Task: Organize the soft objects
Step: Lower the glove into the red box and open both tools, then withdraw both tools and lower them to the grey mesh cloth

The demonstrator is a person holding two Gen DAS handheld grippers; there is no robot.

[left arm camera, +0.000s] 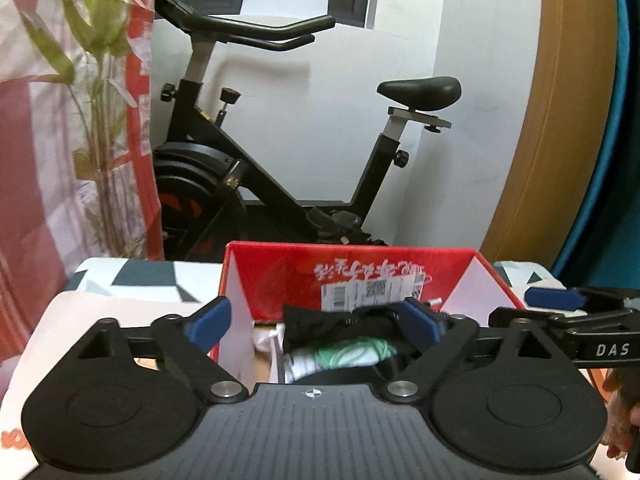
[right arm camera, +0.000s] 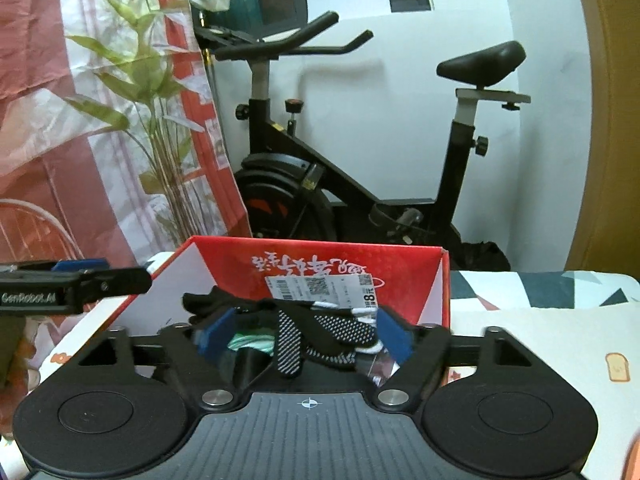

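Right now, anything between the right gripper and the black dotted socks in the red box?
Nothing visible. The black dotted socks lie on top of the pile in the red box, straight ahead of the open right gripper, between its blue pads. The left gripper sits off beside the box.

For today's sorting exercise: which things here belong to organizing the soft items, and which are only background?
Part of the job: red box; black dotted socks; green-and-white cloth; left gripper; right gripper.

Just lying about: exercise bike; plant; patterned curtain.
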